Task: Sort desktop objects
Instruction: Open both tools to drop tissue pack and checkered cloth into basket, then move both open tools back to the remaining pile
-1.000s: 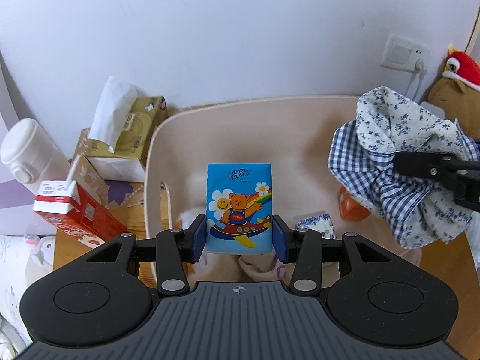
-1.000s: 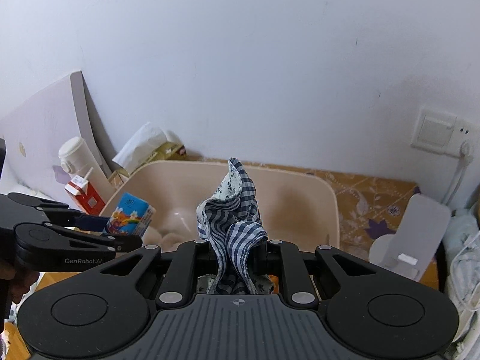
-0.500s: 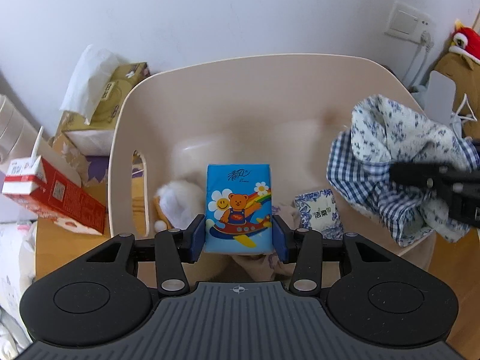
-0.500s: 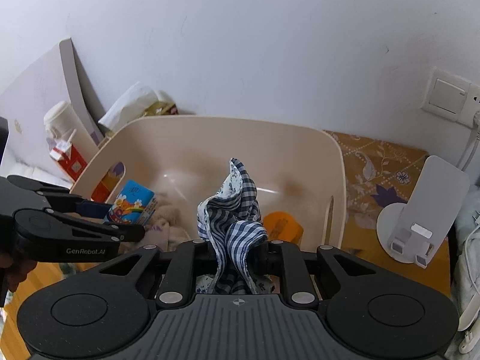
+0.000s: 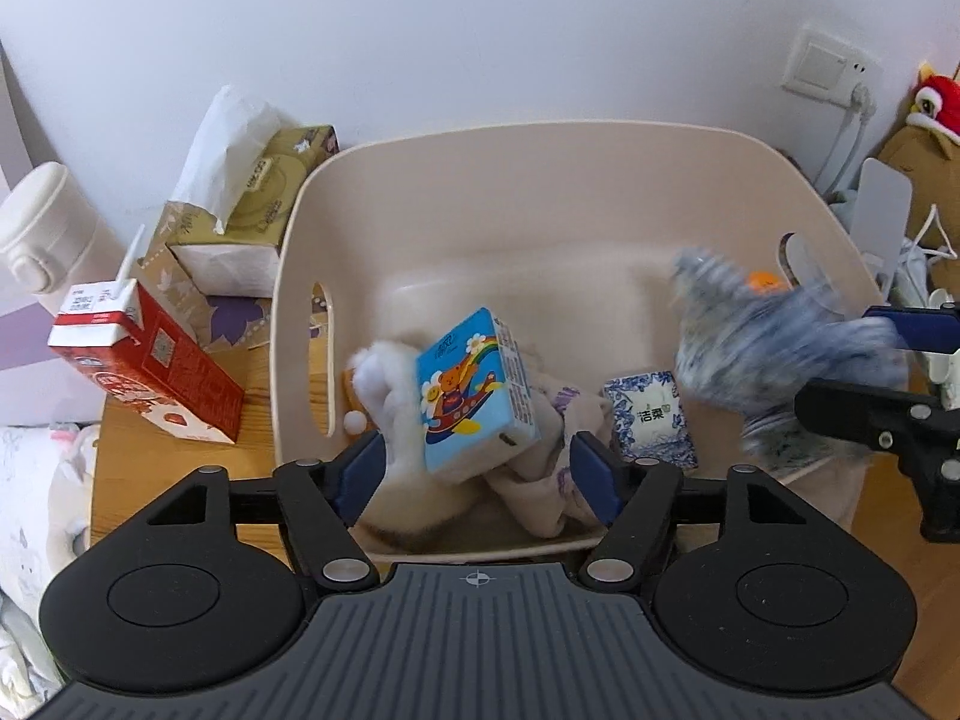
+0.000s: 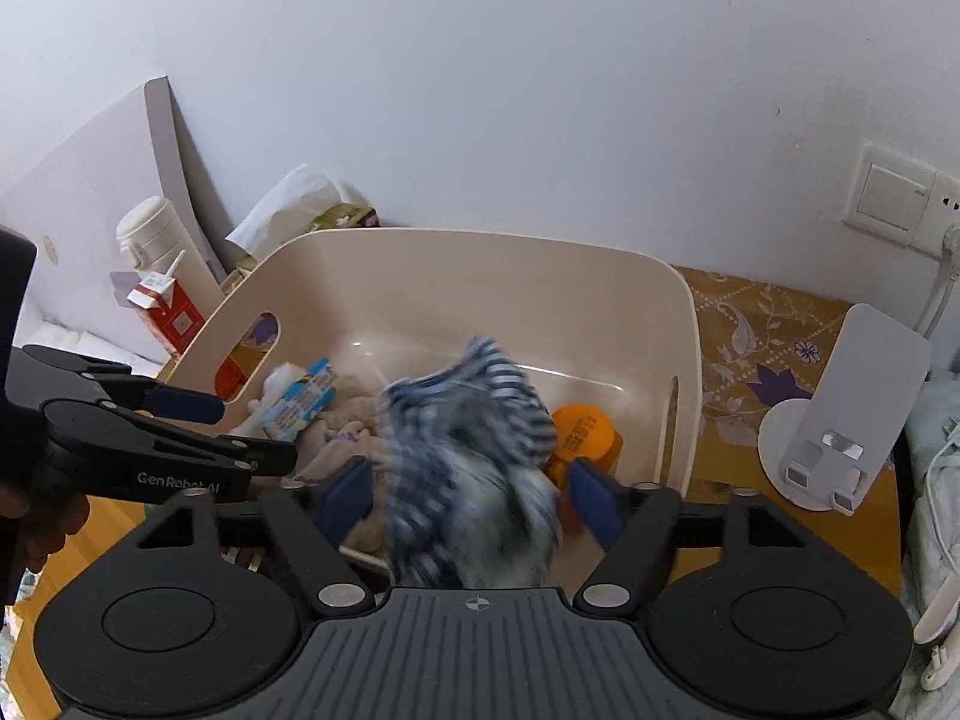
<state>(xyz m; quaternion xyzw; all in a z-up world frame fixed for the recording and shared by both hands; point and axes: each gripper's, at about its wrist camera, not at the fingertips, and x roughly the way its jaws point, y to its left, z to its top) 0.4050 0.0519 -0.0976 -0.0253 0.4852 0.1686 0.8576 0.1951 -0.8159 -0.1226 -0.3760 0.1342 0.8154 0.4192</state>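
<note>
You have both grippers poised over the beige bin (image 5: pixel 576 138), so whatever you release falls inside. Your left gripper (image 5: pixel 474 474) is opening, its pads clear of the blue tissue pack (image 5: pixel 474 387), which tips onto the soft toys in the bin. Your right gripper (image 6: pixel 471 495) is opening too; the checked cloth (image 6: pixel 474 450), motion-blurred, drops between its spread jaws beside the orange lid (image 6: pixel 585 429).

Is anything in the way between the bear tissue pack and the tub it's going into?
No. The bear tissue pack is already inside the beige tub, tipping onto the soft things there. The left hand-held gripper is opening, its pads clear of the pack.
</note>
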